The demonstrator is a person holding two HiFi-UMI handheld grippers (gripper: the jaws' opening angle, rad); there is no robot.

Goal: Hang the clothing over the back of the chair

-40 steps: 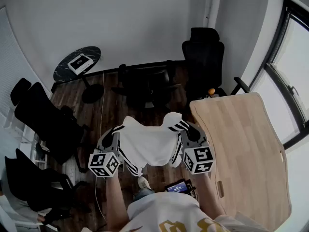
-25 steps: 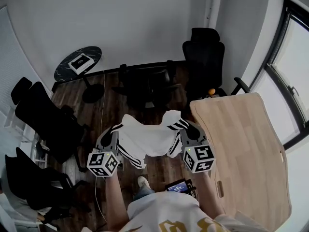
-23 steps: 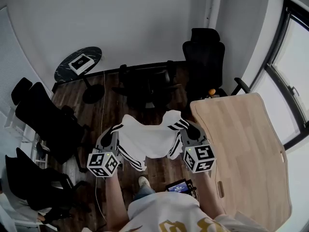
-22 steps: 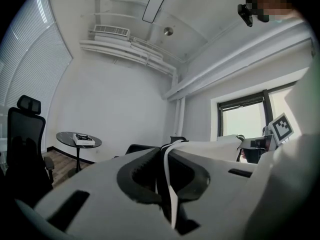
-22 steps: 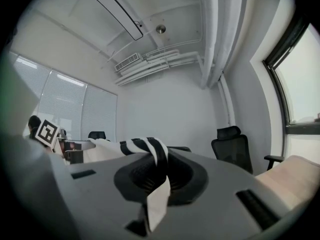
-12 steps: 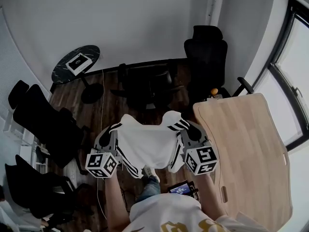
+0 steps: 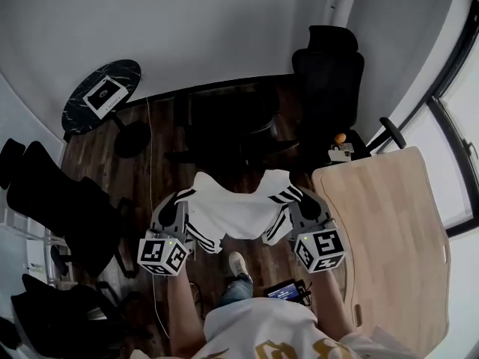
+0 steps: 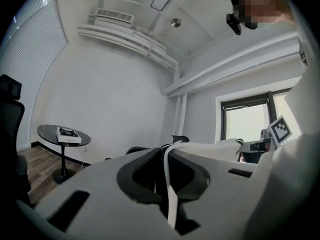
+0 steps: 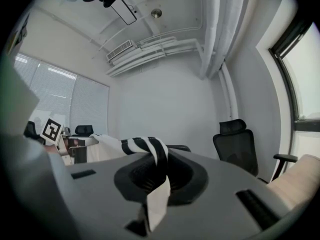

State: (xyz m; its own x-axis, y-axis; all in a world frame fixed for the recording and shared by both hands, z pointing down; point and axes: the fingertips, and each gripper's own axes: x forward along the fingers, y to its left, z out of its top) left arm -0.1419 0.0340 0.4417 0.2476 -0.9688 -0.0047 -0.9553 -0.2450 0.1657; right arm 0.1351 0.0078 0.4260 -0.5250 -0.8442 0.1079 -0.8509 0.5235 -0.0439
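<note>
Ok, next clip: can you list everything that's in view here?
clothing: one, white with black stripes, hanging in the air between the two grippers
office chairs: at least four, black; one far right by the wall, one straight ahead, the rest at left
round table: one, black, far left
box: one, white and black, on the round table
desk: one, light wood, right
small orange thing: one, beyond the desk's far corner
window: one, dark frame, right edge
floor: dark wood
shirt: white, gold print, bottom edge
left gripper: grey, jaws shut on the clothing
right gripper: grey, jaws shut on the clothing
</note>
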